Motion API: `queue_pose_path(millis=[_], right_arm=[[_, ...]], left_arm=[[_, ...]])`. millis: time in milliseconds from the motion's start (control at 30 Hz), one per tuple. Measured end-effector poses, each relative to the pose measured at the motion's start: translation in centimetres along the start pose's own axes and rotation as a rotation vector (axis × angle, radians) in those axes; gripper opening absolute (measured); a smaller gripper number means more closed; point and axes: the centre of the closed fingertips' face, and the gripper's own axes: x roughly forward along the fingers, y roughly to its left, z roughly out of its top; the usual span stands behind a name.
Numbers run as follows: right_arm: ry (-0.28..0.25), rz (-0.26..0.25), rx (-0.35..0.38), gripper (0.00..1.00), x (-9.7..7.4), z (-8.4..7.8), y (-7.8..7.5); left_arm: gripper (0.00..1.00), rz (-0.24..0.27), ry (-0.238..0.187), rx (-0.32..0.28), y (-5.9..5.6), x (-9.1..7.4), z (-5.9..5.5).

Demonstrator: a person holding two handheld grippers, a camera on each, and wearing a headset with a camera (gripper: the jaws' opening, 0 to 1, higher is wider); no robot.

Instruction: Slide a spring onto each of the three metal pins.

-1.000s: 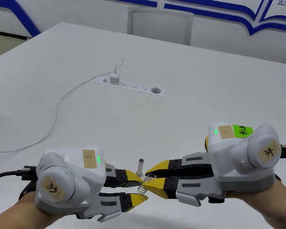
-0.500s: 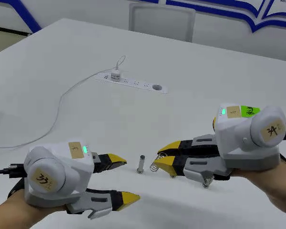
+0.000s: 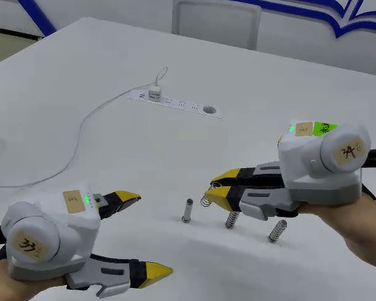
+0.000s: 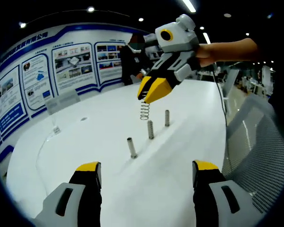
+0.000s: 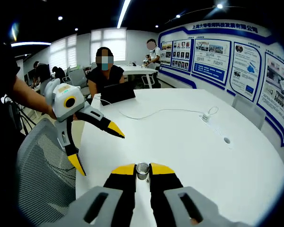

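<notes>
Pulled back toward the near edge, the left gripper (image 3: 150,234) gapes wide while the right gripper (image 3: 210,190) pinches a spring (image 3: 205,200) near the bare pin (image 3: 187,210) on the white table (image 3: 113,144); two sprung pins (image 3: 232,219) stand alongside, a power strip (image 3: 175,103) and blue-trimmed wall boards (image 5: 217,56) beyond.

The desk (image 3: 62,81) carries three metal pins, one bare pin (image 3: 187,210) and two spring-covered pins (image 3: 232,219), three springs counting the loose spring (image 3: 205,200), two claws, the left claw (image 3: 145,234) and right claw (image 3: 214,188), one power strip (image 3: 175,103) and one cable (image 3: 80,128).
</notes>
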Motion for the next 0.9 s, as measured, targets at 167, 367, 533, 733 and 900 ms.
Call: queue_pose_path(millis=[167,367,533,733,900], right_arm=[[0.008,-0.014,0.002,0.11,0.3,0.1,-0.6],[0.009,-0.029,0.027,0.11,0.9,0.2,-1.4],[0.018,-0.030,0.047,0.11,1.7,0.0,-1.8],[0.022,-0.036,0.090,0.11,2.3,-0.2,-2.5],[0.025,-0.030,0.104,0.11,2.8,-0.2,-2.6]], left_arm=[[0.90,0.023,-0.039,-0.078,0.8,-0.9,0.1],[0.99,0.051,-0.039,-0.102,1.3,-1.4,-0.3],[1.00,0.087,-0.029,-0.130,1.6,-1.5,-0.8],[1.00,0.101,-0.052,-0.189,1.4,-1.3,-0.9],[1.00,0.107,-0.041,-0.168,1.4,-1.3,-1.0]])
